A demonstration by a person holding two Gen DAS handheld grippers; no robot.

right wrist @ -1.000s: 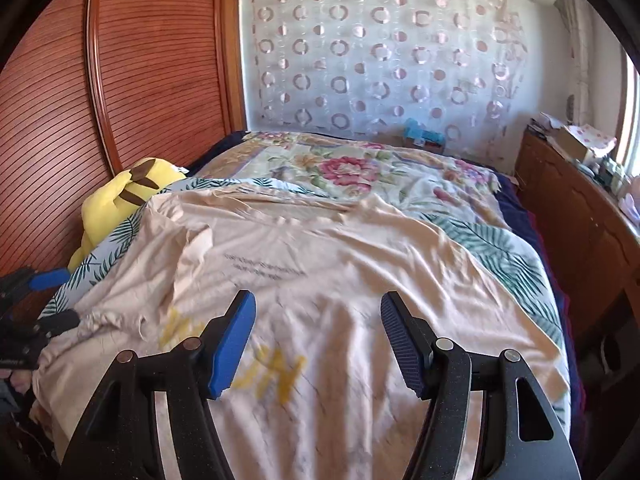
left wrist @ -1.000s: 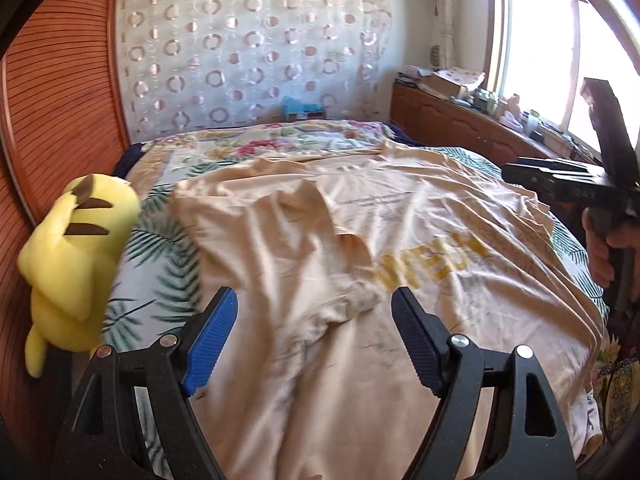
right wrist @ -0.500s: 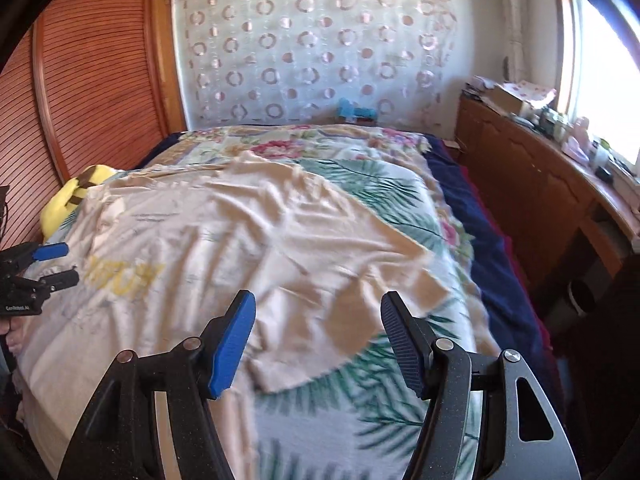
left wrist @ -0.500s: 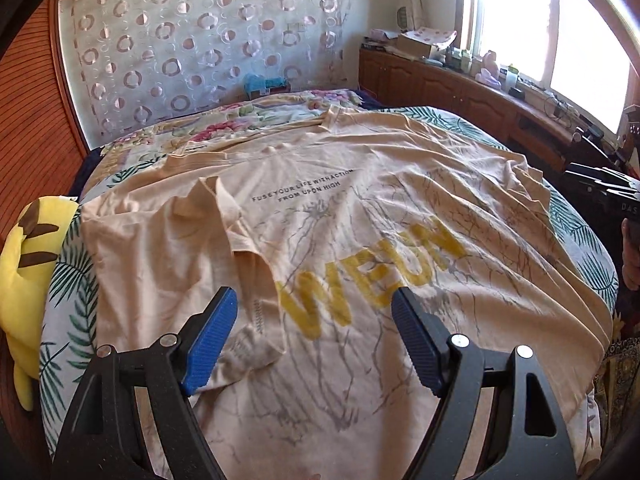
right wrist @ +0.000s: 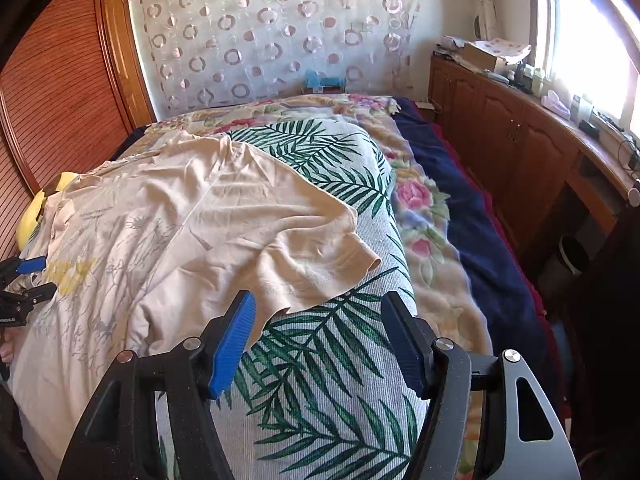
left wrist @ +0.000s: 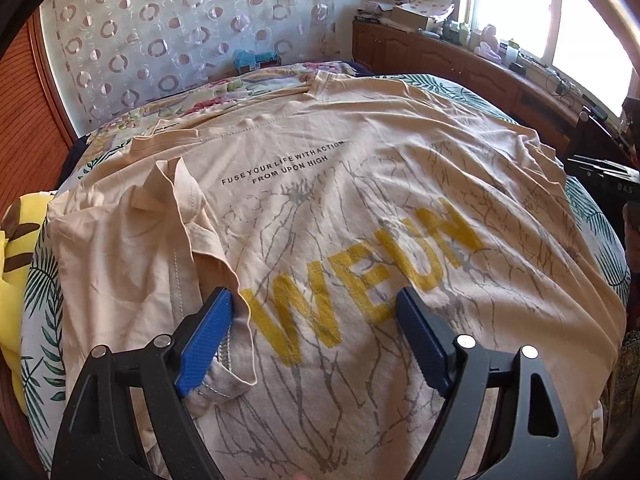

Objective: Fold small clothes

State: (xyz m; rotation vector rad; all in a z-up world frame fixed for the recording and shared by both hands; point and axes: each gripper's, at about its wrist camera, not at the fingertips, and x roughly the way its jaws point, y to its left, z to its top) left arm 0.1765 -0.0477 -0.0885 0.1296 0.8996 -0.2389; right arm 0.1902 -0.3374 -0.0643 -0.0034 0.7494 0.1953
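spread across the palm-leaf print bedspread (right wrist: 320,360): a beige cotton t-shirt with yellow "weun" lettering and grey branch print (left wrist: 360,208), lying print side up. near the shirt's yellow lettering, the left gripper with blue ribbed pads (left wrist: 314,332), fingers wide apart, nothing clamped between them; its left pad (left wrist: 206,336) lies against the shirt's folded-over sleeve (left wrist: 176,232), which lies doubled onto the shirt body beside the lettering. closer to the shirt than half a second ago, lettering now larger and reaching between the pads, more of the small black text line visible above it.

at the shirt's other side, the right gripper with blue ribbed pads (right wrist: 318,344), fingers also spread wide, holding nothing. swung further toward that sleeve than in the earlier frame: the flat short sleeve (right wrist: 320,268) now sits just ahead of the pads, its hem reaching the left pad (right wrist: 232,344), with bare leaf-print bedspread between the fingers. seen from there, the left gripper (right wrist: 28,276) shows at the far edge of the shirt, over the lettering.

beyond the shirt's folded sleeve, a yellow plush toy with brown-tipped ears (left wrist: 16,248) against the red-brown slatted wooden wall (right wrist: 52,92). past the shirt's collar, a floral quilt (right wrist: 420,216) and a sheer curtain with circle pattern (right wrist: 280,32).
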